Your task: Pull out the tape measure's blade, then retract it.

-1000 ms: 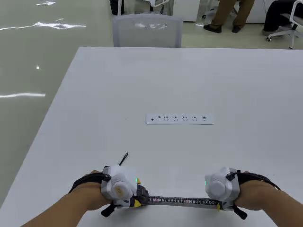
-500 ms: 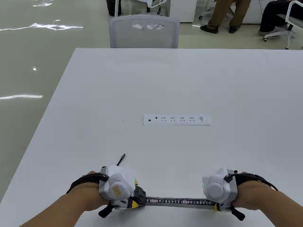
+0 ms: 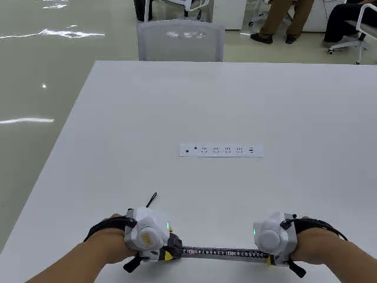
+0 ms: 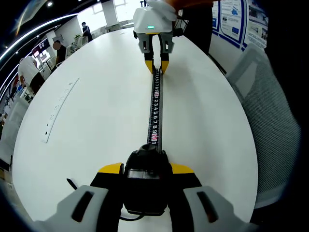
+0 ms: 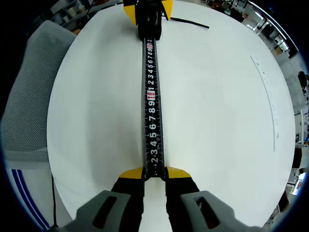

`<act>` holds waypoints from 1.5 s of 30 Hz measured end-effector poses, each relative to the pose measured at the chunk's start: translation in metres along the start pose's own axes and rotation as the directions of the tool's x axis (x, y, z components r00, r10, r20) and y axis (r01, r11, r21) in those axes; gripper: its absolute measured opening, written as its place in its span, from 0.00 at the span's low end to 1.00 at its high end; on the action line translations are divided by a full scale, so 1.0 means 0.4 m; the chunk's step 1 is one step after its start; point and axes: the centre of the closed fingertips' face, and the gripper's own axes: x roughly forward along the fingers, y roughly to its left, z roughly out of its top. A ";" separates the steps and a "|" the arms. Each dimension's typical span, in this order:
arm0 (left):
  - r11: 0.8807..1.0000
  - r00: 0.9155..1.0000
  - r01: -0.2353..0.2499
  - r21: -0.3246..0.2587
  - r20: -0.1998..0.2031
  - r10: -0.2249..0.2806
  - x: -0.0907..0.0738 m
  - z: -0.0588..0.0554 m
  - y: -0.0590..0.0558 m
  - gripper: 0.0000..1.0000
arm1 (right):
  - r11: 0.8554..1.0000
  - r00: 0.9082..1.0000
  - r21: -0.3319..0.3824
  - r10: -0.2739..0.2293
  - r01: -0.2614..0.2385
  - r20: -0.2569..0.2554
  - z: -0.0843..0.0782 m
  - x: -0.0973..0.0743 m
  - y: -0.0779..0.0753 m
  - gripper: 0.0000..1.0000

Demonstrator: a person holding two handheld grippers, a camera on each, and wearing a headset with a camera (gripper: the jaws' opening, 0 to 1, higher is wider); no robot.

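Note:
The black tape measure case (image 4: 147, 181) sits between the yellow-tipped jaws of my left gripper (image 4: 147, 169), which is shut on it. Its blade (image 4: 155, 106) runs straight out over the white table (image 3: 235, 100) to my right gripper (image 4: 155, 65). In the right gripper view the numbered blade (image 5: 152, 96) lies flat. My right gripper (image 5: 154, 173) is shut on its near end, with the case (image 5: 148, 17) at the far end. From the head view, the left gripper (image 3: 168, 252) and right gripper (image 3: 270, 257) hold the blade (image 3: 224, 253) stretched along the table's near edge.
A white power strip (image 3: 221, 150) is set in the table's middle. A thin black strap (image 3: 151, 199) lies just beyond the left gripper. A grey mesh chair (image 3: 181, 40) stands at the far end, with people (image 3: 283, 17) behind it. Another mesh chair (image 5: 29, 96) stands close to the near edge.

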 end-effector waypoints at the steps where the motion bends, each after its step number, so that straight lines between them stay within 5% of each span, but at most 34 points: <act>1: 1.000 1.000 0.001 0.000 0.000 -0.001 0.000 0.000 0.000 0.31 | 1.000 1.000 0.001 0.001 -0.001 -0.001 0.000 0.001 -0.001 0.16; 9: 1.000 0.999 0.024 0.005 -0.022 -0.024 0.001 -0.001 0.002 0.31 | 1.000 1.000 -0.026 -0.008 0.009 0.024 0.003 -0.003 0.000 0.16; 13: 1.000 0.999 0.023 -0.006 -0.039 -0.023 0.005 -0.019 0.009 0.35 | 1.000 0.999 0.016 0.000 -0.001 0.042 0.009 -0.009 0.010 0.18; 20: 0.996 0.999 -0.002 -0.092 -0.043 -0.002 -0.023 -0.039 0.025 0.62 | 0.999 0.998 0.034 0.004 -0.006 0.064 0.011 -0.024 0.012 0.26; 26: 0.991 0.999 0.009 -0.133 -0.030 -0.013 -0.031 -0.045 0.011 0.84 | 0.999 0.998 0.049 0.000 -0.003 0.068 0.011 -0.029 0.012 0.54; 31: 0.987 1.000 -0.009 -0.159 -0.024 0.005 -0.034 -0.047 0.020 0.91 | 0.991 0.995 0.121 0.040 -0.051 0.092 0.010 -0.022 0.034 0.80; 35: 0.983 0.999 -0.040 -0.178 -0.021 0.036 -0.039 -0.054 0.034 0.99 | 0.989 0.993 0.146 -0.006 -0.011 0.114 0.009 -0.021 0.016 1.00; 38: 0.968 0.998 -0.059 -0.245 -0.013 0.058 -0.044 -0.065 0.042 0.99 | 0.989 0.991 0.146 -0.010 -0.010 0.131 0.013 -0.025 0.014 1.00; 45: 0.965 0.997 -0.070 -0.252 0.010 0.075 -0.060 -0.079 0.032 0.99 | 0.986 0.991 0.164 -0.039 0.017 0.129 -0.008 -0.030 0.011 1.00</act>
